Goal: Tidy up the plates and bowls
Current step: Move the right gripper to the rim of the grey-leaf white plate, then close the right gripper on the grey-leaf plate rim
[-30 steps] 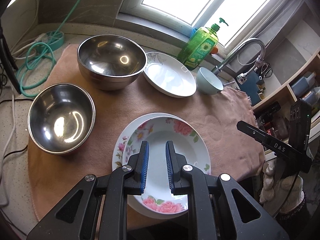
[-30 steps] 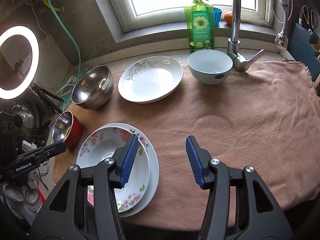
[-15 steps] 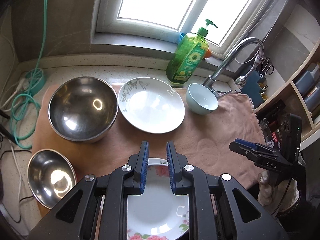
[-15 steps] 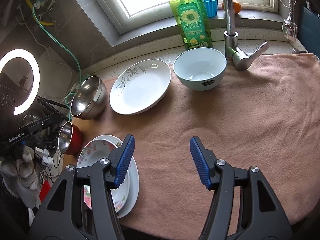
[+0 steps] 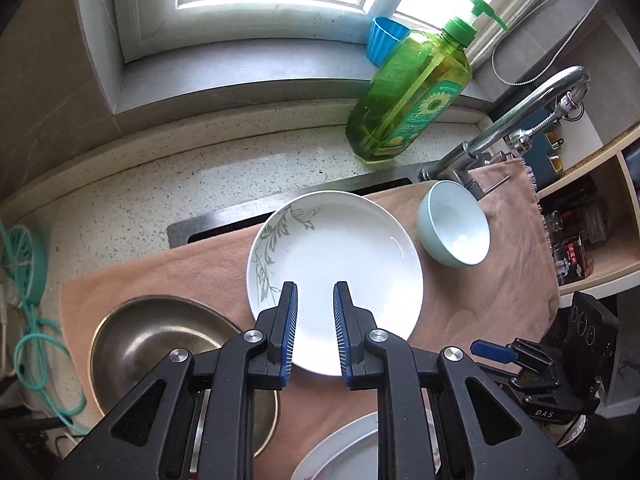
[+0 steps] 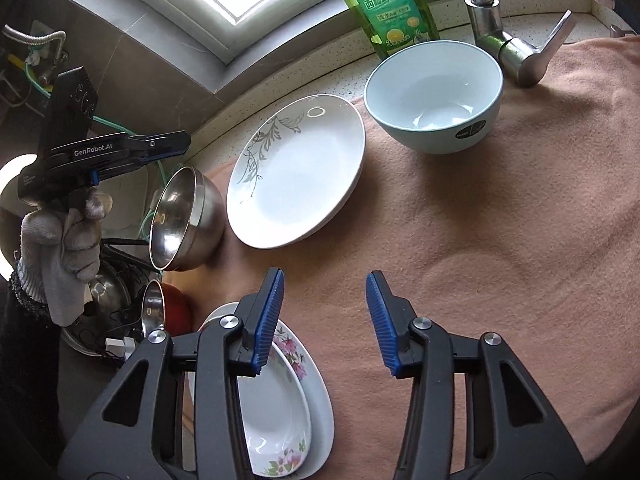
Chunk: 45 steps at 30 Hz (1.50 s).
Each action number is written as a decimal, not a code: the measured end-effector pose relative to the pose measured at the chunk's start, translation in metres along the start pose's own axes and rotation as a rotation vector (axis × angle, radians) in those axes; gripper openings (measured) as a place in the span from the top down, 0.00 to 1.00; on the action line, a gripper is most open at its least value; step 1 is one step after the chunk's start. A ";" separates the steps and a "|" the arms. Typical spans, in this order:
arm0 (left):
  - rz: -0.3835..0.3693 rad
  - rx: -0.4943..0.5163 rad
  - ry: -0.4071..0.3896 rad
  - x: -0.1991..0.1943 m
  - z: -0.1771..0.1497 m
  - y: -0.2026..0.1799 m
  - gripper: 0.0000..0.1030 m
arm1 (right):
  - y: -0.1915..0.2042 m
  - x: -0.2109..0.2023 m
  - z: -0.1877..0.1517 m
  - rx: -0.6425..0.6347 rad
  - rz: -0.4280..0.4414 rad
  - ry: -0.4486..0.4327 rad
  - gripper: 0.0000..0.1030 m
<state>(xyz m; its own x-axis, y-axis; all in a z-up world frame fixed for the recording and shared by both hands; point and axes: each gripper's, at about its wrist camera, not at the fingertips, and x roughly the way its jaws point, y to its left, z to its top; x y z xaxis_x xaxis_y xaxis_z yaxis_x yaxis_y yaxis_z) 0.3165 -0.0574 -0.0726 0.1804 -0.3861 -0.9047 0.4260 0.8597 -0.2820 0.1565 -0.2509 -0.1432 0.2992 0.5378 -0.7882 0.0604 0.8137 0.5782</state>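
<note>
My left gripper (image 5: 315,328) hangs over the near edge of the leaf-pattern white plate (image 5: 336,276), jaws narrow, nearly shut, nothing between them. The pads aren't touching the plate as far as I can tell.

My right gripper (image 6: 325,320) is part open and empty, its jaws have just been closing. Only the brown towel (image 6: 500,240) lies ahead of it. The stacked floral plates (image 6: 280,420) sit just to its lower left, under the left finger.

The pale blue bowl (image 6: 434,96) is ahead and right of the white plate, near the faucet (image 6: 492,20). The large steel bowl (image 5: 160,344) is left of my left gripper, close to the plate rim.

Risks as I see them:
- Left jaws this narrow would land on the plate face, not straddle the rim, so they'd push or tip it.
- Glazed plate on soft towel: a shallow pinch could slip.
- Sliding the plate left would knock the steel bowl.
- The right gripper's left finger could clip the floral stack if I drop lower.
</note>
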 end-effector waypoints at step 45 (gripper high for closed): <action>-0.017 0.106 0.180 0.099 0.055 0.036 0.90 | -0.008 0.078 0.041 0.276 -0.045 0.030 0.88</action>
<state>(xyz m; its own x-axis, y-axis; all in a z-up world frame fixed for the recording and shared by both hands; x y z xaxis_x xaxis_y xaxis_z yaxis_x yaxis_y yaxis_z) 0.3979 -0.0834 -0.1550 0.0147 -0.3263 -0.9452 0.5205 0.8096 -0.2714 0.2180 -0.2247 -0.2008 0.2620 0.5121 -0.8180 0.3314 0.7483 0.5746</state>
